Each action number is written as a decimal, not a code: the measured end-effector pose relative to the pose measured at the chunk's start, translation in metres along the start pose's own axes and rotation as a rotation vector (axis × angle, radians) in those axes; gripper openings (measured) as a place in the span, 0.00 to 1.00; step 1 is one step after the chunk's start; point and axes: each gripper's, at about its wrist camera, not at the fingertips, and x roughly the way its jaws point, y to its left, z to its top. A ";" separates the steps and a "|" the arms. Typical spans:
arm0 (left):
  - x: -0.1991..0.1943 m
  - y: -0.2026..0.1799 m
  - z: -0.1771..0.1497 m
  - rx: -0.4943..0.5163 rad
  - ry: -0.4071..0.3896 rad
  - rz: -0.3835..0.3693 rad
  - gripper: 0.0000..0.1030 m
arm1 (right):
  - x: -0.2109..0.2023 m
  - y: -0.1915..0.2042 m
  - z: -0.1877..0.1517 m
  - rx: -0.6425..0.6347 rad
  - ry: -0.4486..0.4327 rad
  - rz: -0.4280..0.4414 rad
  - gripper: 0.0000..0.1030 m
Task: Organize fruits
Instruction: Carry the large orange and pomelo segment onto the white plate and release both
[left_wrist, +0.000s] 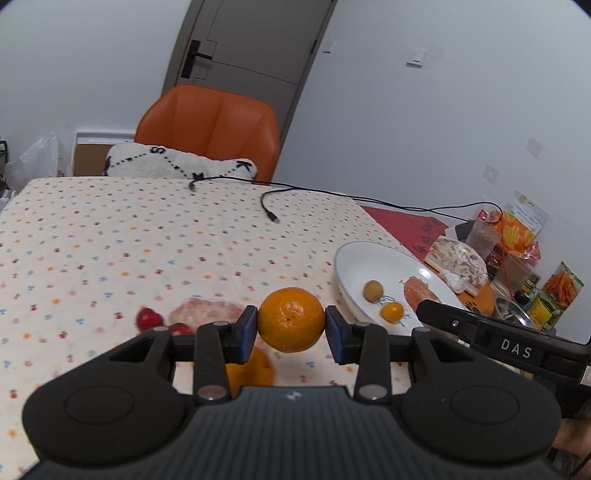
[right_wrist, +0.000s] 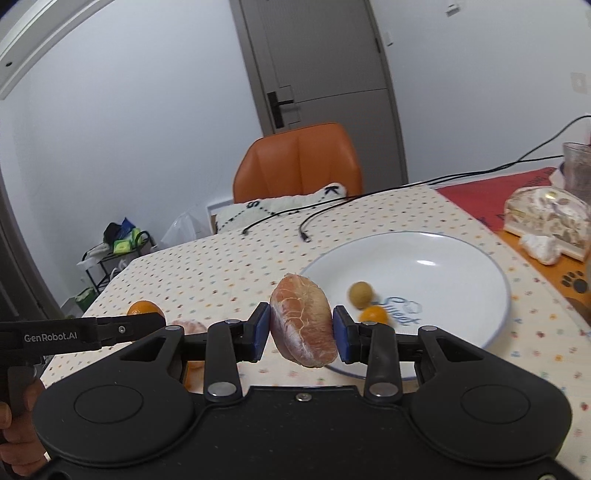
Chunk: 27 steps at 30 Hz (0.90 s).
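Note:
My left gripper (left_wrist: 291, 326) is shut on a round orange (left_wrist: 291, 317), held above the dotted tablecloth. My right gripper (right_wrist: 303, 332) is shut on a peeled pink citrus segment (right_wrist: 303, 321), held just in front of the white plate's (right_wrist: 461, 258) near-left rim. On the plate lie a small green-brown fruit (right_wrist: 361, 294) and a small orange fruit (right_wrist: 373, 315). Left of the plate, on the cloth, lie two strawberries (left_wrist: 147, 318), a peeled citrus piece (left_wrist: 207, 309) and another orange (left_wrist: 255, 369), partly hidden under my left fingers.
Two black cables (left_wrist: 269, 206) trail across the far side of the table. Snack packets, jars and a wrapped block (left_wrist: 458, 266) crowd the right end on a red cloth. An orange chair (left_wrist: 210, 129) with a white cushion stands behind the table.

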 end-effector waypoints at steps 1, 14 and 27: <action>0.001 -0.003 0.000 0.002 0.002 -0.003 0.37 | -0.002 -0.004 -0.001 0.004 -0.002 -0.005 0.33; 0.030 -0.029 0.007 0.047 0.042 -0.028 0.37 | -0.016 -0.047 -0.004 0.056 -0.021 -0.078 0.33; 0.063 -0.059 0.013 0.080 0.077 -0.072 0.37 | -0.003 -0.083 -0.002 0.120 -0.033 -0.150 0.34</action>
